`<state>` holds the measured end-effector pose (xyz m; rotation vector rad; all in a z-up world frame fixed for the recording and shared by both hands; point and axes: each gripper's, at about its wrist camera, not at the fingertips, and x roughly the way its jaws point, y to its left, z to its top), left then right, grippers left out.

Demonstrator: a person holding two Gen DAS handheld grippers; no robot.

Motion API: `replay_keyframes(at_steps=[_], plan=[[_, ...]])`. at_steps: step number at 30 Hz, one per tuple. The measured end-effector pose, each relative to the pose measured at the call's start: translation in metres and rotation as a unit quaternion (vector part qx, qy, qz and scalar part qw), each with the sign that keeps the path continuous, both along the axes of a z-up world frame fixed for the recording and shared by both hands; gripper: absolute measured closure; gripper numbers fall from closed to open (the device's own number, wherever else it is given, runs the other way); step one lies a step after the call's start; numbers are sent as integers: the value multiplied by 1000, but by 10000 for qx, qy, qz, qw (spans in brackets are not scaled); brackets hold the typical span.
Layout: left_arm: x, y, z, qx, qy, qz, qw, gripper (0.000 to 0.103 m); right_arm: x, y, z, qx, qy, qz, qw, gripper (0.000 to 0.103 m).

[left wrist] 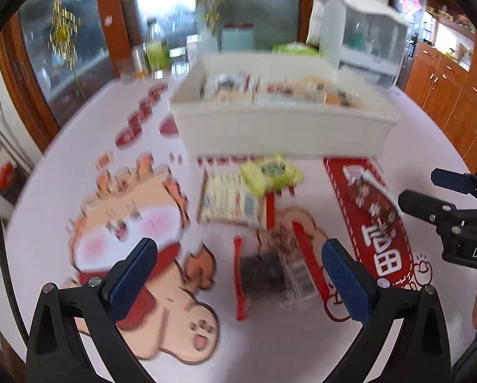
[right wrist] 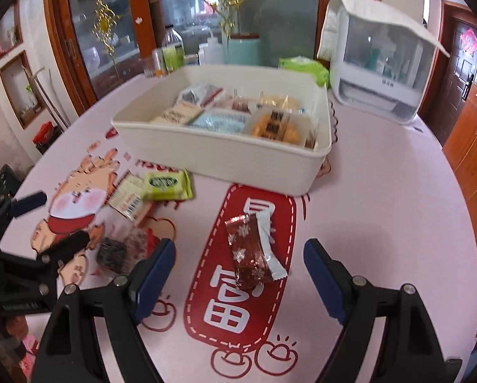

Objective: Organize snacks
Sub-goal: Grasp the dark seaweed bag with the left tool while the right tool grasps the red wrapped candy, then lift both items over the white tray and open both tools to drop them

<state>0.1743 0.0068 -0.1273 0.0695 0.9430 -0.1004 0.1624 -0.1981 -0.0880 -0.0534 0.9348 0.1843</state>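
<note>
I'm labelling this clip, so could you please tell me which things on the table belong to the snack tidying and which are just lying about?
Part of the job:
white bin with snacks inside
red-and-white snack packet
yellow-green packet
beige packet
dark clear-wrapped snack

Lying about:
white appliance
green-labelled bottle
teal canister
green tissue pack

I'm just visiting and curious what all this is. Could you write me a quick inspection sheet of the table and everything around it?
Surface: round table under a pale cloth with red cartoon prints.
Job's things: white bin already holding several wrapped snacks; still loose on the cloth are a red-and-white snack, a yellow-green packet, a pale printed packet and a dark snack.
Clutter: bottles, teal canister, green pack, white lidded appliance at the far edge.
Grippers: left tool open above the dark snack; right tool open around the red-and-white snack.
Cables: nothing seen.
Surroundings: glass-fronted wooden cabinet, wooden cupboards.
</note>
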Motion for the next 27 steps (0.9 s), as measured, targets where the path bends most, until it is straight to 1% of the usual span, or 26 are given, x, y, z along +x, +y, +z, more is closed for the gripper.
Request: replay_keyframes(at_steps=[3,5,9,14,15,17,18,19,20,21,22,23,24,27], plan=[[6,0,-23,-120,295,133,9994,1,8,-1,-19,44,168,-52,9998,19],[9,-1,-33,-112,425,179,9989,1,15,-4,-30,67,260,-110,9996,20],[13,0,-46,-21,515,276,9983,1,24,-10,-47,116,417,-210,9988,20],[19,4,-56,-68,640,384,9972,1,31,-12,-63,88,547,-234,9982,21],[20,4,-57,-62,650,394,9971,3,31,-12,-65,80,566,-229,9981,21],[20,3,-61,-69,700,395,9967,11,31,-9,-69,51,603,-189,9980,26],[20,2,-61,-43,675,395,9969,14,32,-7,-71,27,632,-159,9979,28],[19,2,-61,-38,642,371,9972,19,32,-5,-74,-22,676,-130,9976,31],[19,0,-60,-38,619,331,9975,22,31,-2,-73,-108,609,-104,9980,34],[18,-1,-59,-43,594,299,9978,30,31,0,-74,-175,610,-64,9980,36],[17,-3,-58,-31,552,267,9981,41,31,3,-74,-250,583,-33,9980,42],[16,-5,-56,-23,513,225,9984,49,30,5,-73,-325,536,4,9980,48],[15,-6,-55,-25,490,199,9986,59,29,6,-73,-302,522,57,9982,52],[14,-7,-53,-14,483,241,9985,59,28,7,-72,-326,509,51,9982,55]])
